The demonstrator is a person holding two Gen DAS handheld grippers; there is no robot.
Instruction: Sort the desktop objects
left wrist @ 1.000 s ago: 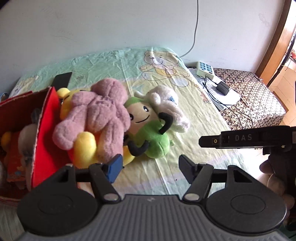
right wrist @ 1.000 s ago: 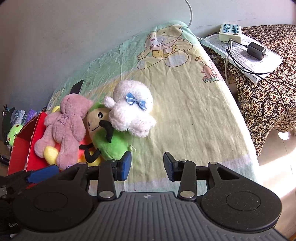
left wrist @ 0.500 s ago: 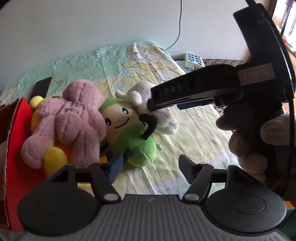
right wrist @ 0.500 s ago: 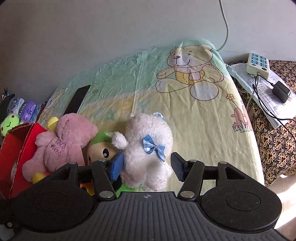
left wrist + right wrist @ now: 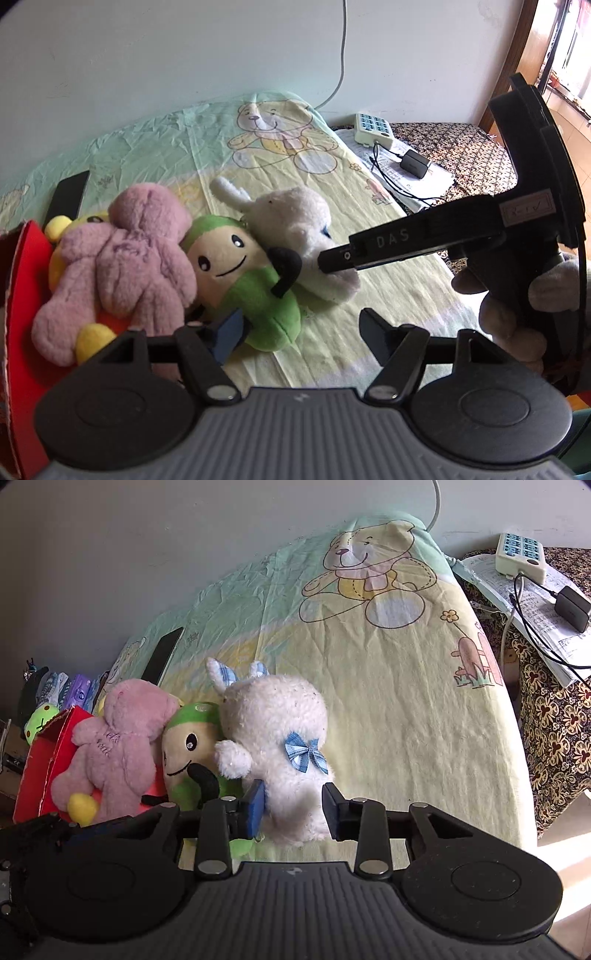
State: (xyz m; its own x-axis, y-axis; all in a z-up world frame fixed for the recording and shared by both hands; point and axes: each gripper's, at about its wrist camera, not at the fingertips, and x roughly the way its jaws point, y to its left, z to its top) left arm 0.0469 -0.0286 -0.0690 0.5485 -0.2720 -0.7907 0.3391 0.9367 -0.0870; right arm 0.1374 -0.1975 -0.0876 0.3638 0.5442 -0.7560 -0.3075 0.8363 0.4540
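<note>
Right gripper (image 5: 293,805): jaws spread, straddling the lower body of the white plush rabbit (image 5: 275,738); blue pad on the inner finger sits against the rabbit's side, the other finger just beside its opposite flank; no squeeze visible, so not yet clamped. Rabbit lies on the bed sheet (image 5: 388,686), blue bow on its chest, checked ears pointing toward the wall. Its arm and head press against the green-and-tan plush doll (image 5: 190,749), which lies just beside it. Next over, touching the doll, a pink plush bear (image 5: 118,746) leans on the flap of a red cardboard box (image 5: 40,771); a yellow plush (image 5: 79,806) shows under the bear. Left gripper (image 5: 301,325): jaws released and wide apart, holding nothing, hovering above the sheet near the green doll's lower end (image 5: 258,306). In the left wrist view the right tool's black bar reaches in from the right with its tip at the rabbit (image 5: 291,225), a gloved hand (image 5: 517,295) gripping the handle. Farther out: a dark phone (image 5: 164,655) flat on the sheet near the wall; a power strip (image 5: 519,554) and black adapter (image 5: 572,605) on papers on the patterned surface beside the bed.
</note>
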